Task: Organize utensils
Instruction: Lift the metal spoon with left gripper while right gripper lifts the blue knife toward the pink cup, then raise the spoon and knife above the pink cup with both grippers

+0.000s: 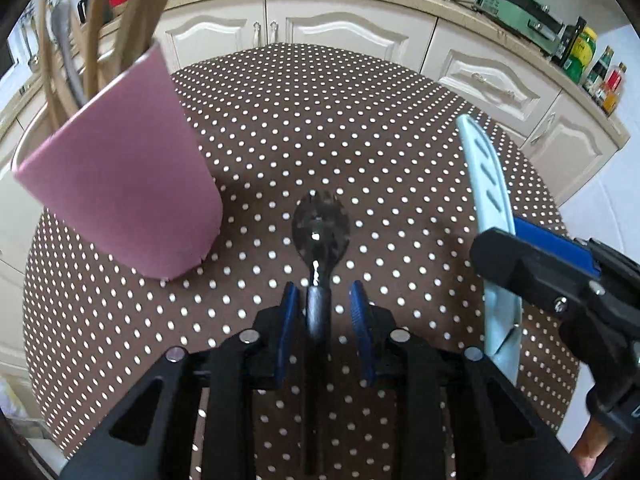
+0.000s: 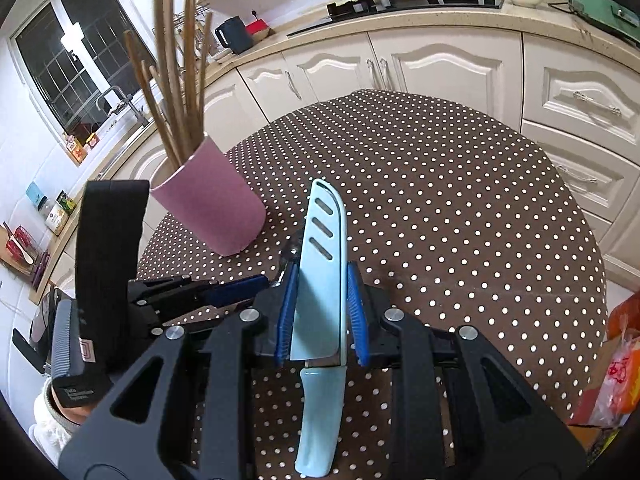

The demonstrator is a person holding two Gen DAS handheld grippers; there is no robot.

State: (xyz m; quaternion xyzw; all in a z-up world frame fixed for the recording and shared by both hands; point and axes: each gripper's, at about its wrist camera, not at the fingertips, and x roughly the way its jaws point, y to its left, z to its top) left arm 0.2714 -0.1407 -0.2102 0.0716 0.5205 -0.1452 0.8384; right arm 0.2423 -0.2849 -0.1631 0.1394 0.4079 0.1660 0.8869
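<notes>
Looking along the left gripper (image 1: pixel 325 300), a black spork (image 1: pixel 320 236) lies on the dotted tabletop (image 1: pixel 400 152) between narrow-set fingers that do not touch it, near the pink cup (image 1: pixel 128 184). From the right gripper (image 2: pixel 320 292), fingers clamp a sheathed knife (image 2: pixel 320 280). Both look light, stiff and slippery; the handles seem the best hold.

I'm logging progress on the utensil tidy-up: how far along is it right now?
Done: the pink cup already holds wooden chopsticks. In hand: the right gripper is shut on a light blue sheathed knife; the left gripper straddles a black spork, its pads not pressing the handle. Left: the knife and spork are not yet in the cup.
</notes>
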